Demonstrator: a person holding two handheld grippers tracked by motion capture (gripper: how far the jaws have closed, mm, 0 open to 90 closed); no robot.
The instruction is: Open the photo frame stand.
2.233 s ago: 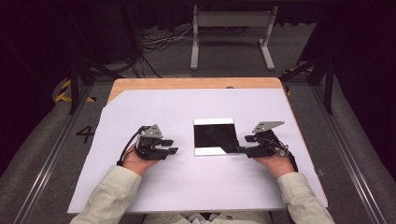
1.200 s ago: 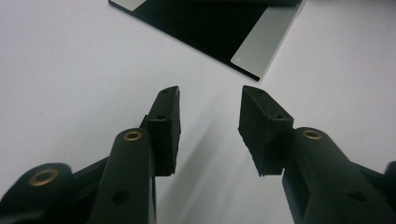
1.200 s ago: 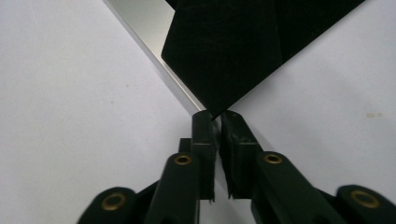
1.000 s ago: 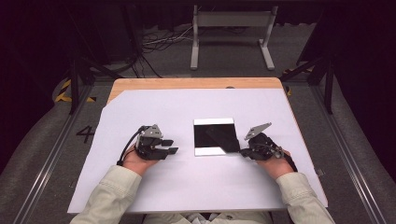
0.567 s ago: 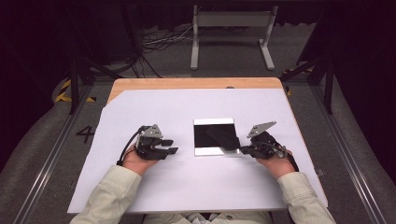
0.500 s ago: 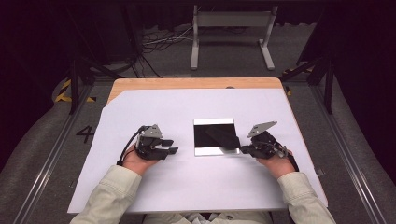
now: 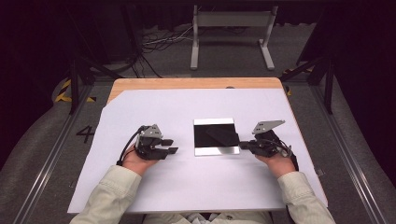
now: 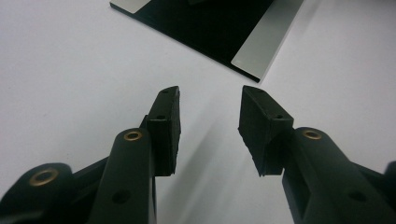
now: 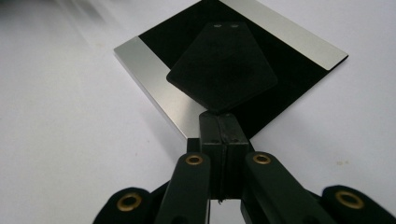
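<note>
It looked like a lab: a paper-covered table [image 7: 154, 107] stood among dark curtains, floor cables [image 7: 159, 42] and a metal stand [image 7: 231, 21].

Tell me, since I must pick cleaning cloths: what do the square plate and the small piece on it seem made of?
Square plate: likely metal, its brushed silver bands shining beside a black middle. Small black piece: matte, perhaps rubber or plastic; no shine.
</note>
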